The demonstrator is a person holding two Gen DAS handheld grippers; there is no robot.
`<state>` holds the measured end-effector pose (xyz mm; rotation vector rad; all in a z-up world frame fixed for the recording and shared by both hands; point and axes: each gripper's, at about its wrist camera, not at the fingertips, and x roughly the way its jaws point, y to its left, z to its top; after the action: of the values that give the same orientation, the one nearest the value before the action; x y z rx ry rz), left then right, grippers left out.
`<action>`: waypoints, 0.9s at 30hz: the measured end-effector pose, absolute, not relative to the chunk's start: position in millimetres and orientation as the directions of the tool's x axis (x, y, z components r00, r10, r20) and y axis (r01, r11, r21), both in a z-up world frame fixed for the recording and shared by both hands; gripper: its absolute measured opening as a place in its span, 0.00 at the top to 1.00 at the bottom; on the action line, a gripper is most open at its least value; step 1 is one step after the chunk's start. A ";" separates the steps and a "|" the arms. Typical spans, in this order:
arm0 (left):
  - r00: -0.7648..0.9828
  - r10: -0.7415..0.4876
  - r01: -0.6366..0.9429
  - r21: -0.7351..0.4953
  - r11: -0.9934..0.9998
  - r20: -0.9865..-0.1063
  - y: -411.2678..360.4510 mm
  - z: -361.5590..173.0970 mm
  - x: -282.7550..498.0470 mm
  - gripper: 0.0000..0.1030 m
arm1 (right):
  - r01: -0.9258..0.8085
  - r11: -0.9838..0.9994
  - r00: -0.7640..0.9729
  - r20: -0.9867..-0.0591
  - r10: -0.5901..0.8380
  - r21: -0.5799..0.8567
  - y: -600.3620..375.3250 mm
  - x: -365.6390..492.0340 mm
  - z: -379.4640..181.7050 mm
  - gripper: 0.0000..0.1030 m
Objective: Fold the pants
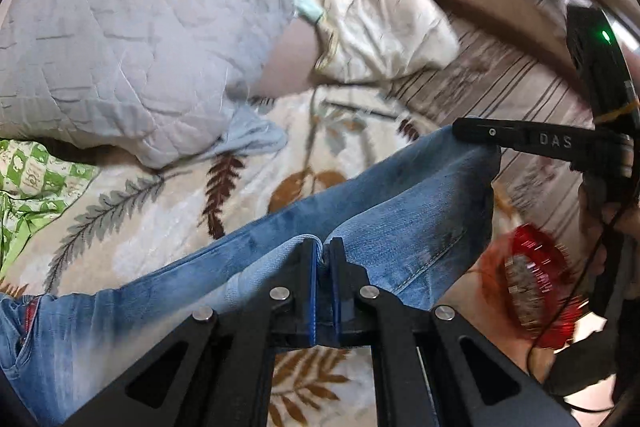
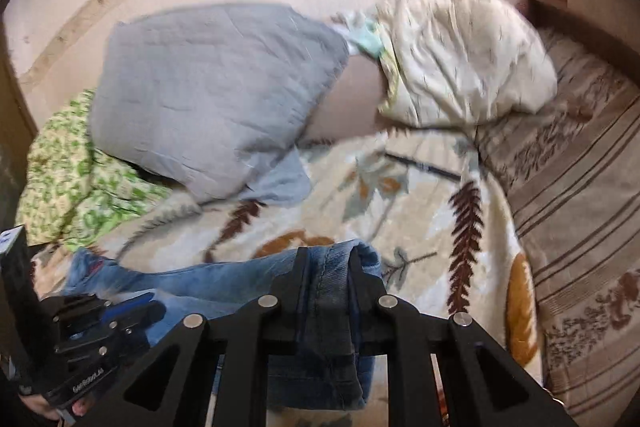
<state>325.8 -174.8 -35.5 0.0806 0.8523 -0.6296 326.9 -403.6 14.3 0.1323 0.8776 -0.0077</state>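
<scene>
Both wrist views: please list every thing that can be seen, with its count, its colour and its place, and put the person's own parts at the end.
jeans: one pair, blue denim, lying across the blanket and pinched by both grippers.
blanket: one, cream with brown and grey leaf print, under the jeans.
grey pillow: one, grey quilted, behind the blanket.
cream pillow: one, cream, right of the grey pillow.
green cloth: one, green and white print, at the left.
striped cover: one, beige with brown stripes, at the right.
left gripper: one, black, fingers closed on denim.
right gripper: one, black, fingers closed on a thick denim fold.
</scene>
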 end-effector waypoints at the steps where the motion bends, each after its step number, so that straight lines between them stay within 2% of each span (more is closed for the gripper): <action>1: 0.469 -0.465 0.553 -0.161 0.817 -0.751 -181.5 -46.6 327.5 0.94 | 0.075 0.991 0.613 -0.789 0.041 0.109 -405.2 333.9 2.5 0.83; 2: 0.434 -0.445 0.564 -0.148 0.812 -0.784 -187.2 -57.5 326.9 0.93 | 0.087 0.991 0.578 -0.815 0.032 0.101 -407.8 339.9 -11.4 0.82; 3: 0.380 -0.399 0.577 -0.123 0.807 -0.835 -196.8 -73.1 328.6 0.83 | 0.092 0.992 0.535 -0.844 0.026 0.089 -410.2 343.4 -25.5 0.82; 4: 0.356 -0.352 0.581 -0.090 0.809 -0.866 -203.6 -83.5 328.7 0.55 | 0.100 0.993 0.480 -0.877 0.012 0.069 -412.2 347.7 -40.9 0.81; 5: 0.361 -0.301 0.578 -0.042 0.815 -0.883 -208.2 -89.8 326.4 0.37 | 0.104 0.993 0.452 -0.892 -0.002 0.051 -414.5 347.0 -49.1 0.80; 6: 0.393 -0.273 0.567 -0.002 0.823 -0.878 -208.5 -88.9 321.8 0.15 | 0.102 0.994 0.428 -0.903 -0.014 0.033 -415.6 344.5 -54.9 0.73; 8: 0.442 -0.308 0.555 -0.013 0.832 -0.843 -199.8 -72.2 310.7 0.13 | 0.094 0.995 0.425 -0.905 -0.011 0.032 -418.2 331.6 -55.0 0.43; 9: 0.440 -0.322 0.556 -0.028 0.830 -0.838 -195.6 -64.4 305.9 0.13 | 0.089 0.995 0.442 -0.897 -0.005 0.039 -418.2 322.9 -49.2 0.20; 12: 0.428 -0.364 0.582 -0.056 0.811 -0.827 -177.1 -36.9 285.0 0.05 | 0.042 0.998 0.520 -0.854 0.011 0.038 -412.5 284.6 -18.5 0.19; 19: 0.390 -0.393 0.720 0.010 0.694 -0.833 -152.0 -14.9 213.6 0.05 | -0.094 0.985 0.678 -0.714 0.172 0.148 -389.8 152.9 50.6 0.16; 23: 0.359 -0.373 0.776 0.052 0.628 -0.855 -155.8 -24.8 187.6 0.05 | -0.155 0.953 0.612 -0.732 0.299 0.261 -379.8 97.3 37.7 0.15; 27: 0.310 -0.396 0.776 -0.011 0.631 -0.865 -168.1 -37.2 185.5 0.05 | -0.111 0.968 0.506 -0.825 0.250 0.226 -370.0 65.6 -5.9 0.15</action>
<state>185.5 -168.1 -37.2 0.4538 0.9770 -0.8097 65.6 -370.0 -5.9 0.1502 1.0178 0.2190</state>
